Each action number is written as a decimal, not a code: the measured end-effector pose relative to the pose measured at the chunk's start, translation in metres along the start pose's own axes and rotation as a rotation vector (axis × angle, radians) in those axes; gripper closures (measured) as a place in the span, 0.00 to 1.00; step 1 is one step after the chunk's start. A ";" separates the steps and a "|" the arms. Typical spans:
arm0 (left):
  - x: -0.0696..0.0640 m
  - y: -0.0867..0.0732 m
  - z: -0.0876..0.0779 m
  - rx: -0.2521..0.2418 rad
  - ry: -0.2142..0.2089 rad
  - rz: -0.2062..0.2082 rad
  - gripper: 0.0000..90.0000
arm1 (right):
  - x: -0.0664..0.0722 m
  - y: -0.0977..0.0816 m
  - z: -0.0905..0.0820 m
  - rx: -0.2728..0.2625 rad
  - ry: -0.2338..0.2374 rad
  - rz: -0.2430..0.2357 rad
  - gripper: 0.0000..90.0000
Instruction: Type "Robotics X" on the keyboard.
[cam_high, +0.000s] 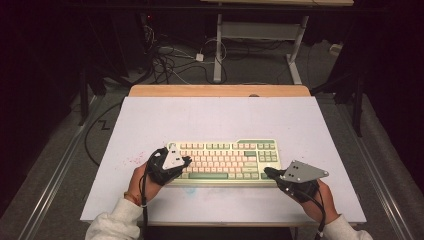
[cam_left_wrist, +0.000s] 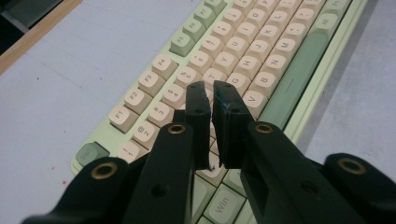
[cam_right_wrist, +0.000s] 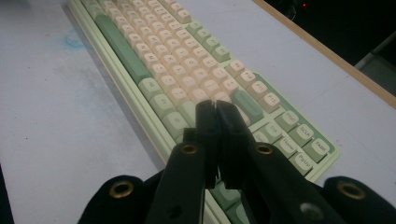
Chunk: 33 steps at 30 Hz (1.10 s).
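A pale green keyboard (cam_high: 225, 155) with cream and green keys lies on the white tabletop (cam_high: 215, 120), slightly right of the middle. My left gripper (cam_high: 186, 161) hovers over the keyboard's left end with its jaws together and nothing between them. In the left gripper view the left gripper (cam_left_wrist: 208, 88) shows a thin slit between its tips, above the letter rows of the keyboard (cam_left_wrist: 243, 51). My right gripper (cam_high: 267, 172) sits at the keyboard's front right corner, shut and empty. In the right gripper view the right gripper (cam_right_wrist: 215, 105) is poised over the keyboard (cam_right_wrist: 187, 60) near the enter key.
A wooden strip (cam_high: 220, 90) borders the table's far edge. Beyond it the floor holds tangled cables (cam_high: 170, 60) and the white legs of another desk (cam_high: 218, 50). Faint red specks (cam_high: 134, 160) mark the tabletop left of the keyboard. A blue smudge (cam_right_wrist: 74, 42) lies in front of it.
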<state>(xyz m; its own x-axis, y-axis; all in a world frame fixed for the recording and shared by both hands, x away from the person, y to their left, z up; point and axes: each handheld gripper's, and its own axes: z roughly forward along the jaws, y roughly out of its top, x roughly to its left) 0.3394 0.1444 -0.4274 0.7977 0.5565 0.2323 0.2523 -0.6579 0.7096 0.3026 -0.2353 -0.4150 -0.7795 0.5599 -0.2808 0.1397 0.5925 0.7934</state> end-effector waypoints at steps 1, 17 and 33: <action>0.000 0.000 0.000 -0.003 -0.001 -0.003 0.92 | 0.000 0.000 0.000 0.000 0.000 -0.002 0.98; 0.008 -0.005 0.008 0.019 -0.011 -0.029 0.92 | 0.000 -0.001 0.001 0.005 -0.001 0.000 0.98; 0.010 -0.008 0.026 0.069 -0.017 -0.040 0.92 | 0.000 -0.001 0.003 0.014 0.004 -0.001 0.98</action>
<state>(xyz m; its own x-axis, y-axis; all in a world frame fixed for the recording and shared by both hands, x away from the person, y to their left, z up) 0.3599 0.1421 -0.4476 0.7952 0.5749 0.1930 0.3208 -0.6688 0.6706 0.3038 -0.2345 -0.4177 -0.7819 0.5574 -0.2794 0.1479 0.6011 0.7854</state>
